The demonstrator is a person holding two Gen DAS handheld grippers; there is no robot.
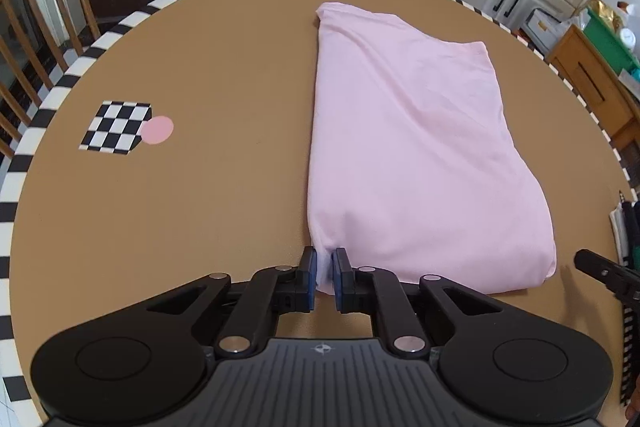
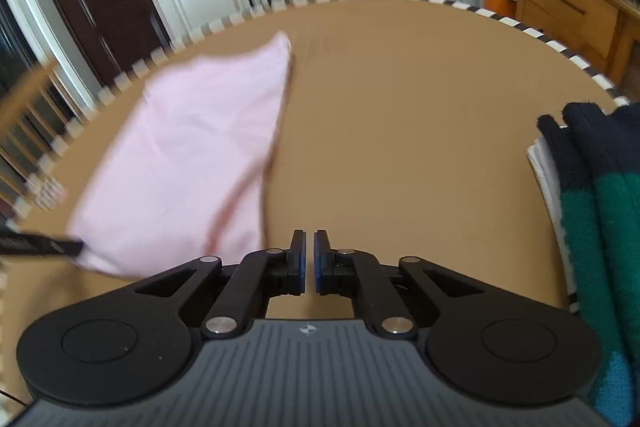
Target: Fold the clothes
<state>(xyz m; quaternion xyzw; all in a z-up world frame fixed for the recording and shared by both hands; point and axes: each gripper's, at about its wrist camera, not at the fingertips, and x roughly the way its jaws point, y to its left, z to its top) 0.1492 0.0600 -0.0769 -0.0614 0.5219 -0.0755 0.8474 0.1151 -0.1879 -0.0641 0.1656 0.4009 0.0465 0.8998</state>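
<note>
Altogether one folded pink garment (image 1: 416, 147), two hand-held grippers, left hand-held gripper (image 1: 324, 263) pinching its corner.

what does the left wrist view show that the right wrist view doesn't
Only the left wrist view: a checkered square with a pink dot, and the left tool shut on the pink cloth's near corner.
Only the right wrist view: dark blue and green folded clothes, and the right tool shut, empty.
Both: the pink cloth, the brown table.

Round tan table (image 1: 200, 67) w/ black-and-white striped rim. On it: folded pink garment (image 1: 412, 147), checkerboard marker (image 1: 116, 127) w/ pink dot (image 1: 159, 130) touching it. Stacked navy/green knit clothes (image 2: 600, 207) at right edge.
</note>
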